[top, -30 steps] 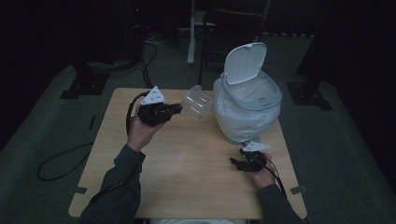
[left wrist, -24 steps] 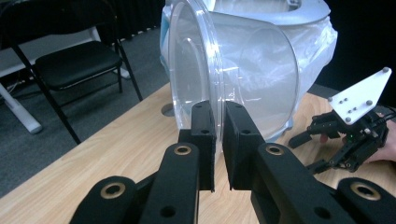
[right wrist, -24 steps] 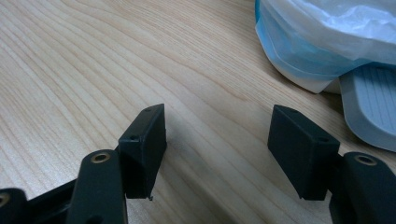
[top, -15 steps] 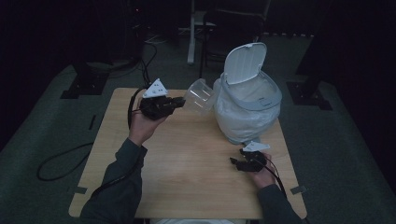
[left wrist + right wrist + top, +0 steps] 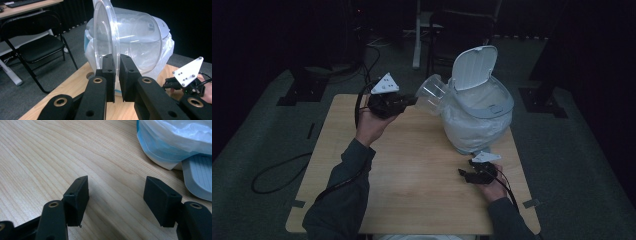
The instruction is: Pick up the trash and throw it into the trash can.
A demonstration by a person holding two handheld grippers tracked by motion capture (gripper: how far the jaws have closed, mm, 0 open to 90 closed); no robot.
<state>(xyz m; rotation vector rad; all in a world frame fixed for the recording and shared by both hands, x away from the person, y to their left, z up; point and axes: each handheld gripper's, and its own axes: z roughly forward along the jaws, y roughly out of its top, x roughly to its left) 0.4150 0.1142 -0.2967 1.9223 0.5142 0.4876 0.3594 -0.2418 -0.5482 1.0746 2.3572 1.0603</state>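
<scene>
**Cup held at the bin's rim**

The left gripper (image 5: 408, 101) is raised over the far side of the bench (image 5: 412, 165), its fingers pinching a clear plastic cup (image 5: 431, 94) that lies on its side and just meets the bin (image 5: 477, 120). The bin's lid (image 5: 473, 67) stands open, white liner showing. Near the front right, the right gripper (image 5: 468, 174) rests low on the bench with nothing in it, close beside the bin's base.
</scene>
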